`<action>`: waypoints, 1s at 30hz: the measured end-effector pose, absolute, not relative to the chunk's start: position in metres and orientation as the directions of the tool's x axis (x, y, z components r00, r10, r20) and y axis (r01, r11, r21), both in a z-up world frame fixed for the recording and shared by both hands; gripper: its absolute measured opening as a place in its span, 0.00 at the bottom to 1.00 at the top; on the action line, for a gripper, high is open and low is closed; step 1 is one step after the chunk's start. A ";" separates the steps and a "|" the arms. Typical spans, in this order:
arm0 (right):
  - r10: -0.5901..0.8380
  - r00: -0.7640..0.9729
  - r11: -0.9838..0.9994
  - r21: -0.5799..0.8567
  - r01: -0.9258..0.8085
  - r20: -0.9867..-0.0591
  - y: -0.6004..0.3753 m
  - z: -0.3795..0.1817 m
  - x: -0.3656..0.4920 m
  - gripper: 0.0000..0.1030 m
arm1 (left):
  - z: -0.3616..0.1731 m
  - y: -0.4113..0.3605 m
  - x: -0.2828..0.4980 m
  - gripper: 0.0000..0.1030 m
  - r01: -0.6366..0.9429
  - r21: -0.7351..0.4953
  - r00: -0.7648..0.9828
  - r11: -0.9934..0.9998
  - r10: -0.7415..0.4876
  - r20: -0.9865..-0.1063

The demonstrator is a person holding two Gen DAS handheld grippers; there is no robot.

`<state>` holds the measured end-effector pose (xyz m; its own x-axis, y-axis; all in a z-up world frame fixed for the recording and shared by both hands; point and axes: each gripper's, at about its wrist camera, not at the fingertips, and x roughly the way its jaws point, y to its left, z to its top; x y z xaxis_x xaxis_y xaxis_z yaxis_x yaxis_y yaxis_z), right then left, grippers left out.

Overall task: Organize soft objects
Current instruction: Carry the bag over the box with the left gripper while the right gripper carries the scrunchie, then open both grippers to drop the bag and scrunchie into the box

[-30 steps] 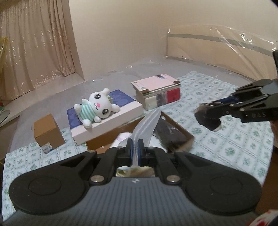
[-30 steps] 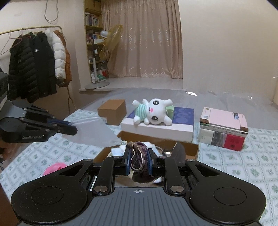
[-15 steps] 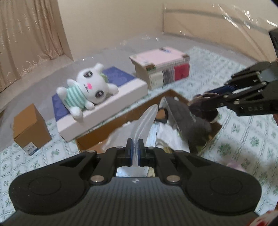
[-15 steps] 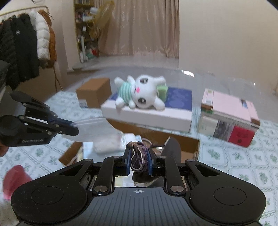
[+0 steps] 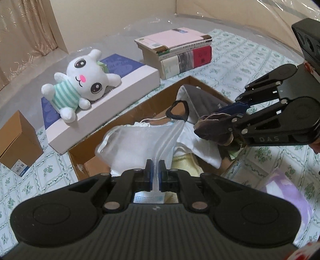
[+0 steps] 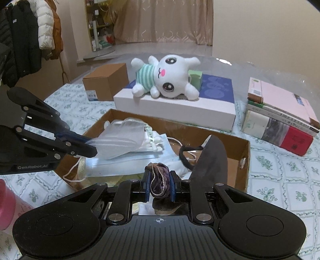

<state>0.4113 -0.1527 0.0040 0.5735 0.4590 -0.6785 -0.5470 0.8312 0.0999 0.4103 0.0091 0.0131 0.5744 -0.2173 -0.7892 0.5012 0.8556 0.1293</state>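
Warm dim indoor light — sharp focus, strong fisheye bending at edges, glare on plastic sheet [image 5: 250,12].

cream walls [image 6: 260,26], beige curtain [image 6: 164,20], coats on a rack [image 6: 24,40], floral green bedcover [image 6: 290,180]

"DAS" stands on the right claw [image 5: 218,122]; "GenRobot.AI" stands on the left claw [image 6: 88,149]. The book spines and box labels are too small to read.

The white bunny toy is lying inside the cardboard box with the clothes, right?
Not quite. The white bunny toy lies on top of the flat white and blue box, behind the open cardboard box. The right wrist view shows it.
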 end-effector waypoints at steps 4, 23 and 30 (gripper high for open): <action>0.445 0.554 0.832 0.096 -0.546 -0.704 -0.143 -0.008 0.424 0.18 | 0.001 0.015 0.425 0.05 0.499 0.108 0.535 0.860 -0.208 -0.819; 0.457 0.556 0.817 0.081 -0.570 -0.694 -0.142 -0.006 0.419 0.58 | 0.016 0.053 0.404 0.54 0.434 -0.016 0.561 0.901 -0.284 -0.777; 0.444 0.646 0.861 0.095 -0.500 -0.621 -0.170 0.053 0.370 0.59 | 0.075 0.075 0.349 0.60 0.315 -0.137 0.704 0.939 -0.328 -0.629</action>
